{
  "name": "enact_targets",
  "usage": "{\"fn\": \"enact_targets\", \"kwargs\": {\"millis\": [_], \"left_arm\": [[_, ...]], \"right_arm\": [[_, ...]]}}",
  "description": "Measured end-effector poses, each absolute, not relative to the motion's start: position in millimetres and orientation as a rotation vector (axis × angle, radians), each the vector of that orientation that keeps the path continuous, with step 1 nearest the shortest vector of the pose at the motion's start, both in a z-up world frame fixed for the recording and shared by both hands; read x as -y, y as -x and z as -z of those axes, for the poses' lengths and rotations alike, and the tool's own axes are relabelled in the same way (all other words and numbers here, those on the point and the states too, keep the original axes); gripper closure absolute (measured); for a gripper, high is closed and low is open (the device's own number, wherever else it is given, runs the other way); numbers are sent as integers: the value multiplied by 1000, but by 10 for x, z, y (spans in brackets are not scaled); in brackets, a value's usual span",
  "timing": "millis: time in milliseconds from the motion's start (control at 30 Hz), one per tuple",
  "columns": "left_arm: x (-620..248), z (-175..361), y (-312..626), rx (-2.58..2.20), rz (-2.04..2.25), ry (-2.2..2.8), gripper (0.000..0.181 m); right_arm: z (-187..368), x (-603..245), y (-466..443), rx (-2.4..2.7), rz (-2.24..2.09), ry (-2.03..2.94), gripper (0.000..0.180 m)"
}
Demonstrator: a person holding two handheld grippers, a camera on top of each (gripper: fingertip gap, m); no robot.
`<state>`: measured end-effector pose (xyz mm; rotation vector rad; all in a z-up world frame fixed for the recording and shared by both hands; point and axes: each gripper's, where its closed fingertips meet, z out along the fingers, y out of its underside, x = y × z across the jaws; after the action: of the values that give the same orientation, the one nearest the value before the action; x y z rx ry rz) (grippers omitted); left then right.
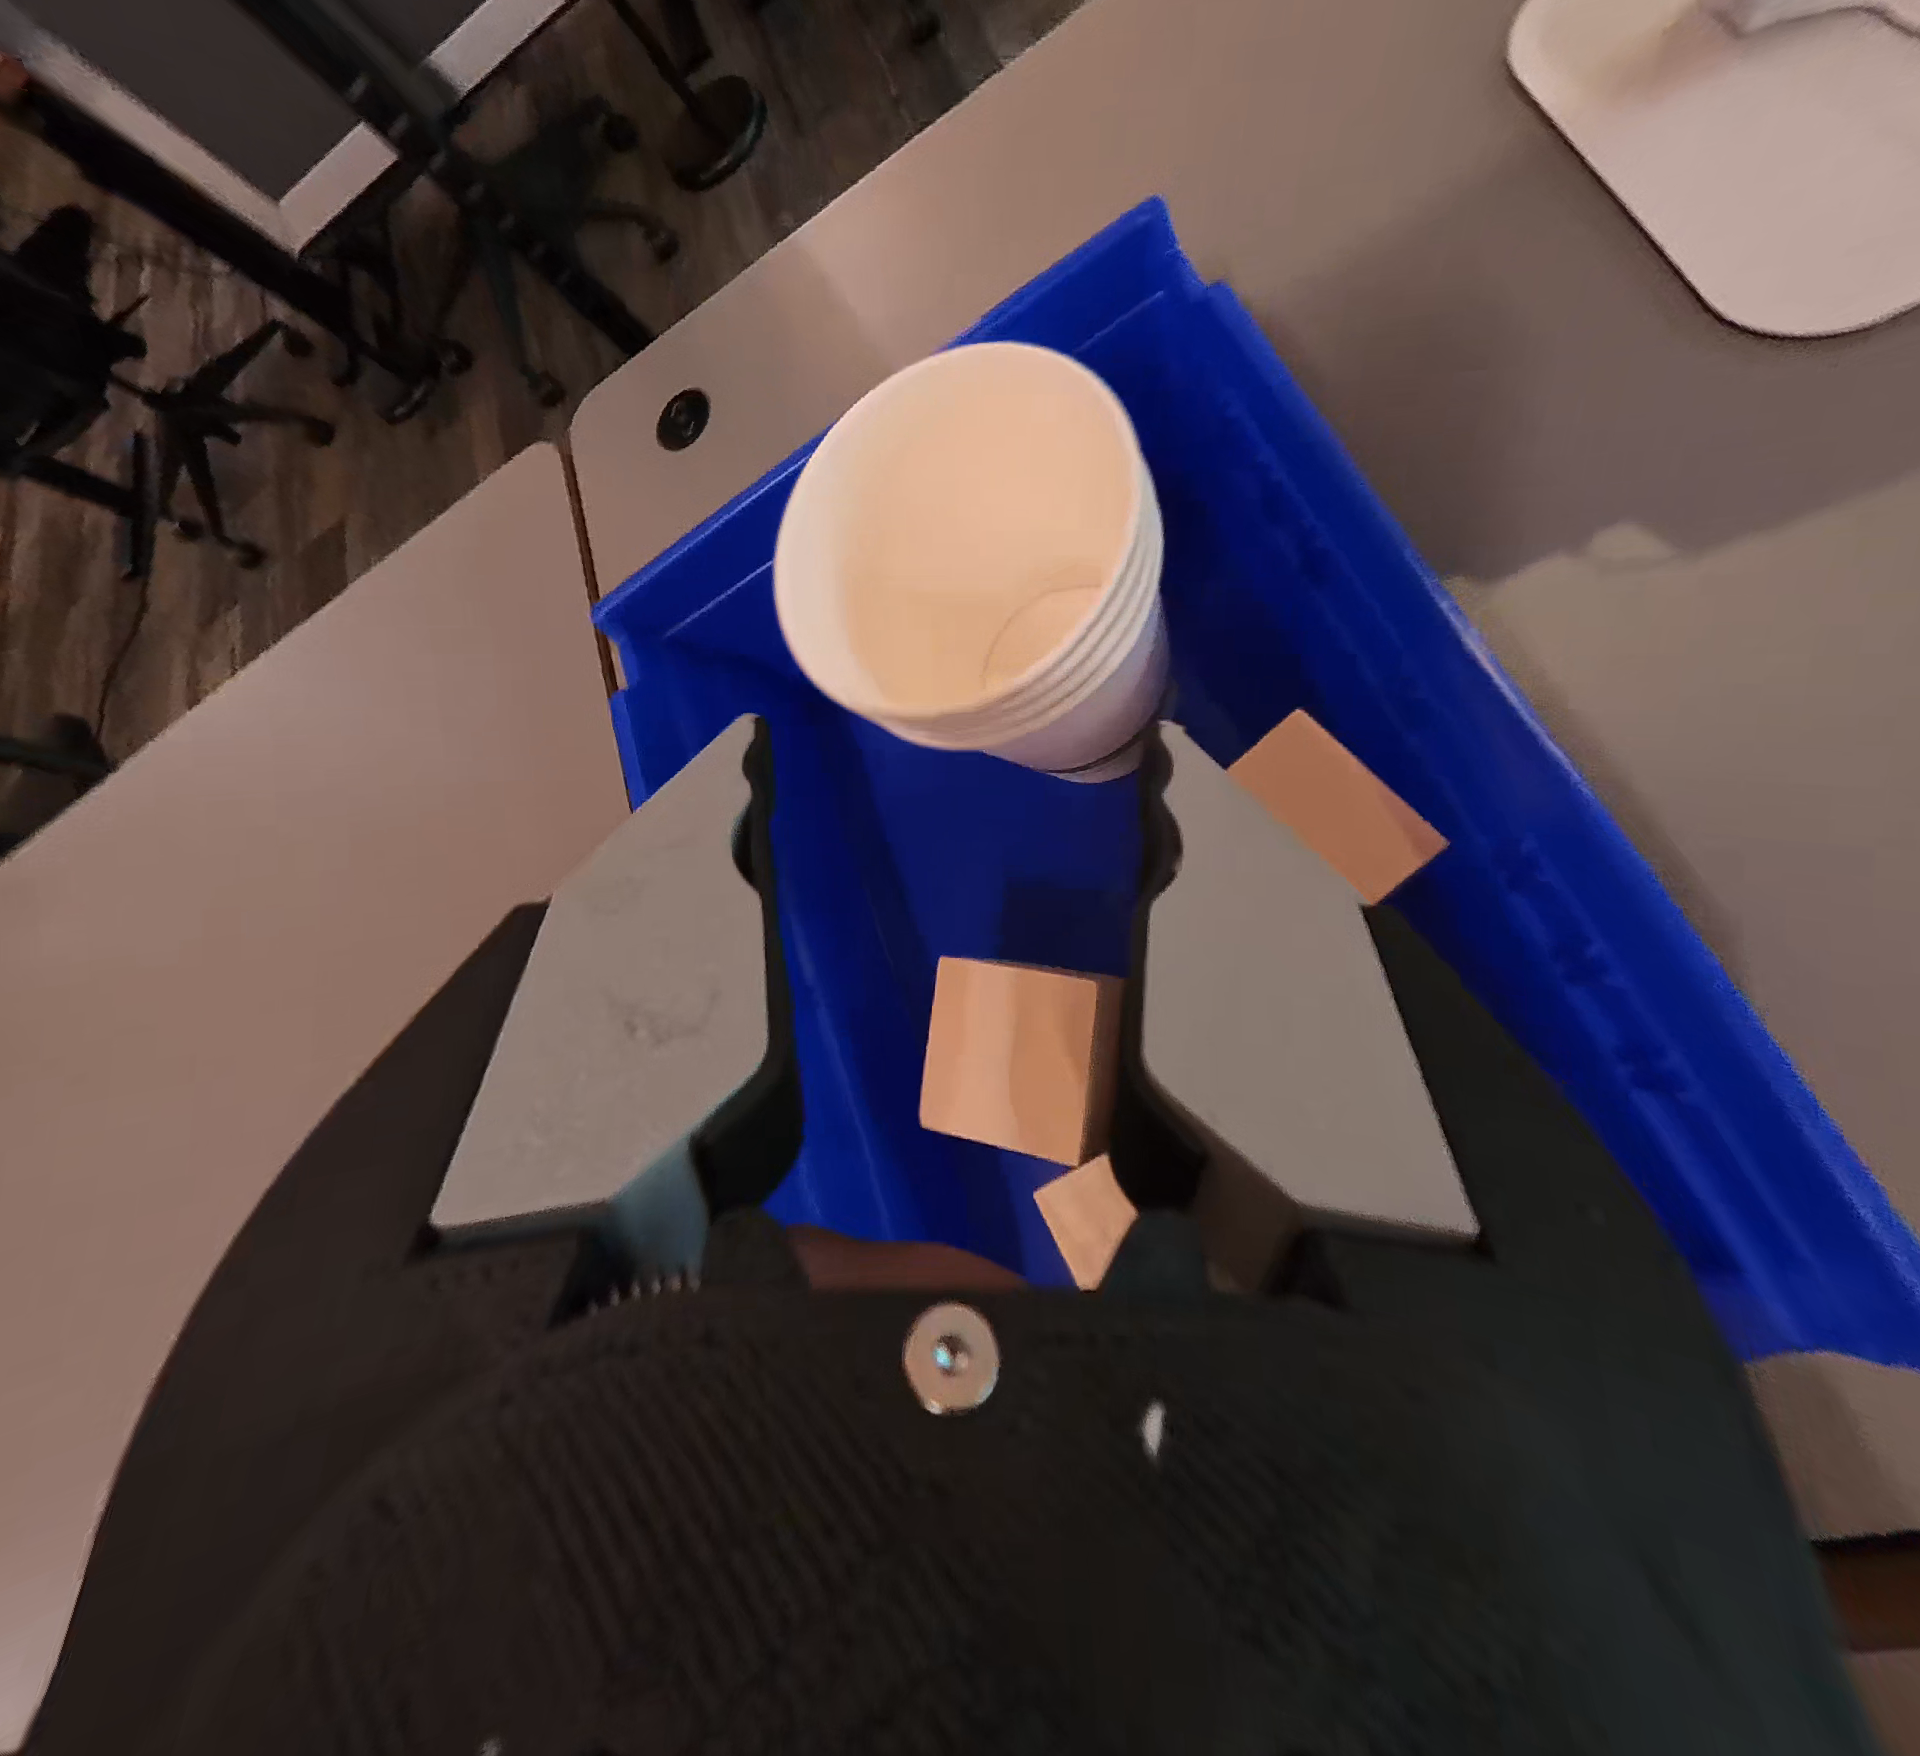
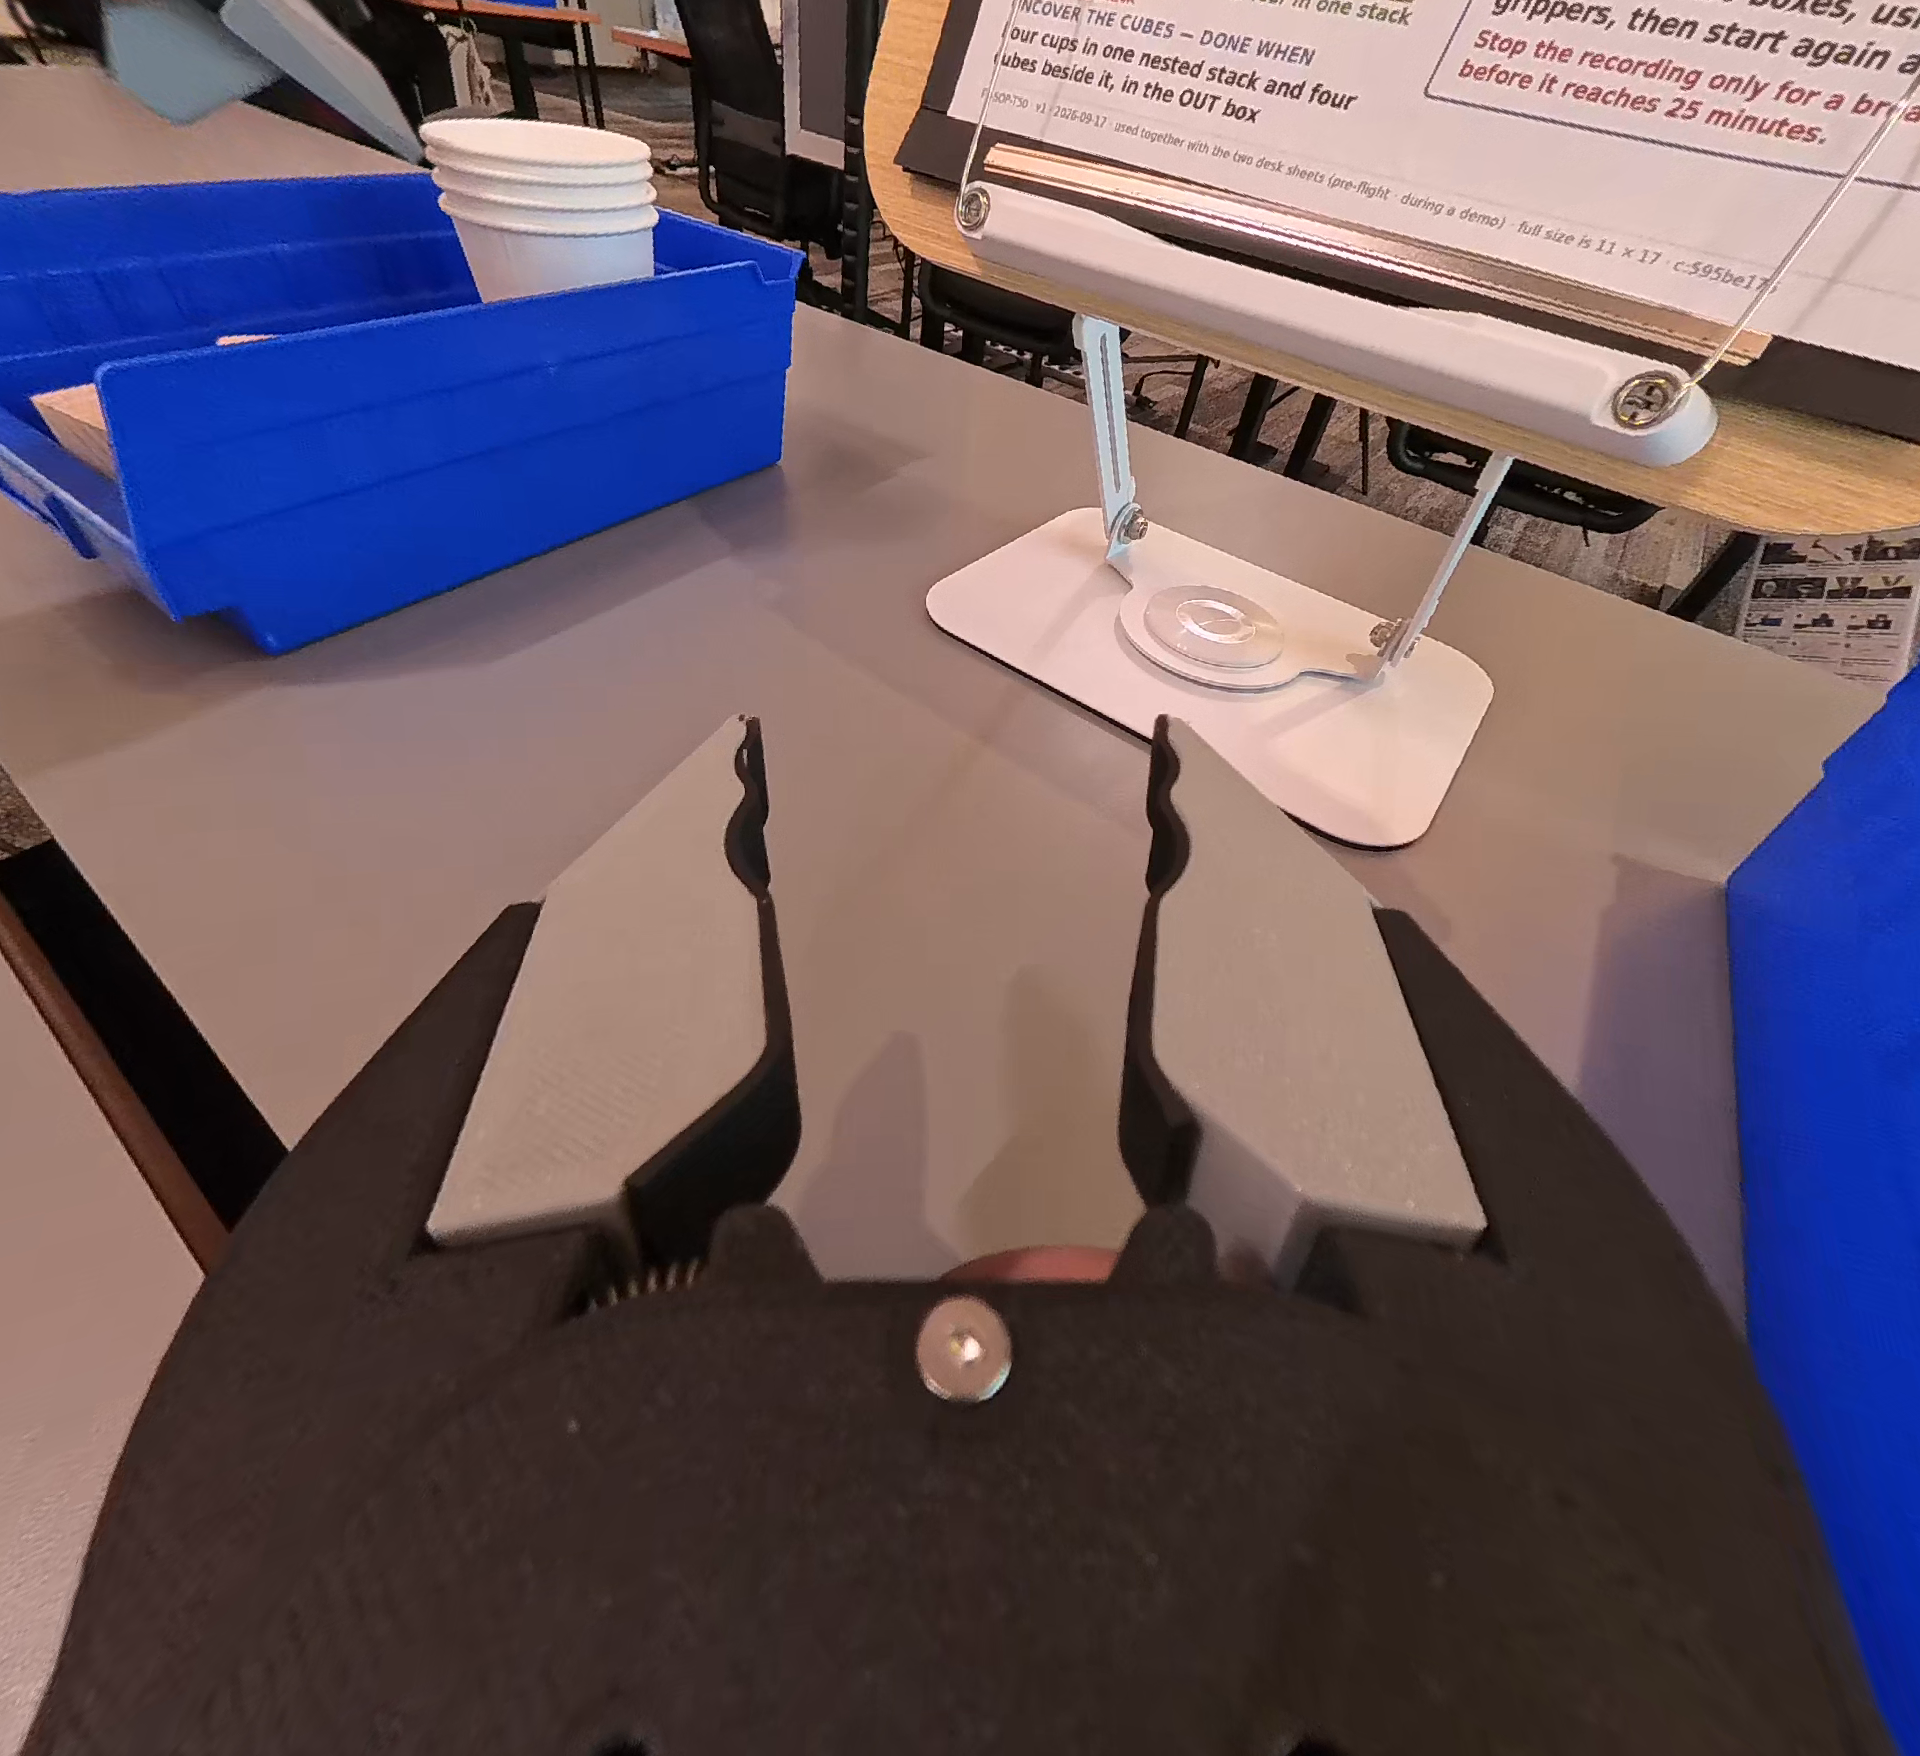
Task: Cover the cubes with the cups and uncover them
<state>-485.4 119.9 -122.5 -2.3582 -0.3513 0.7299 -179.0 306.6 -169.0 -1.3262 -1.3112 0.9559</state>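
Observation:
A nested stack of white paper cups [image 1: 966, 553] stands mouth up at the far end of a blue bin [image 1: 1351, 667]. Wooden cubes lie on the bin floor: one between my left fingers [image 1: 1013, 1062], one under the right finger [image 1: 1335, 802], and a corner of a third [image 1: 1086, 1223]. My left gripper [image 1: 956, 745] is open and empty, tilted down over the bin, its tips just short of the stack's base. In the right wrist view the stack [image 2: 545, 200] and the bin [image 2: 436, 449] stand at the far left. My right gripper [image 2: 956, 771] is open and empty over the grey table.
A document stand with a white base [image 2: 1216, 667] stands on the table ahead of my right gripper, and also shows in the left wrist view [image 1: 1714, 96]. A second blue bin [image 2: 1829, 1083] is at the right edge. The table edge and floor with chairs lie beyond the first bin. My right tips are about 30 centimeters from the stack [image 2: 545, 200], my left tips only 4 centimeters. Seen from the left wrist view [image 1: 1148, 563] as well.

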Motion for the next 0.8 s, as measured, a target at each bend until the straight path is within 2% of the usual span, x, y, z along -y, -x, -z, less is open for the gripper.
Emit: {"fn": "enact_targets", "kwargs": {"millis": [200, 533, 600, 633, 667, 800], "left_arm": [[-1345, 1257, 4944, 260, -748, 2458, 116], [-1459, 1606, 5004, 231, -704, 2576, 121], [-1469, 1651, 5014, 222, -697, 2586, 128], [-1487, 1671, 4992, 212, -667, 2589, 136], [-1512, 1677, 4959, 201, -626, 2586, 152], [-1558, 1654, 4965, 221, -594, 2560, 169]], "right_arm": [[1713, -3048, 1802, 1325, -952, 1325, 108], [1726, -3021, 1812, 1338, -952, 1320, 108], [1728, -3013, 1814, 1340, -953, 1319, 108], [1730, -3008, 1817, 1342, -953, 1318, 108], [1734, -3003, 1818, 1345, -952, 1318, 108], [1743, -2999, 1822, 1349, -952, 1318, 108]]}}
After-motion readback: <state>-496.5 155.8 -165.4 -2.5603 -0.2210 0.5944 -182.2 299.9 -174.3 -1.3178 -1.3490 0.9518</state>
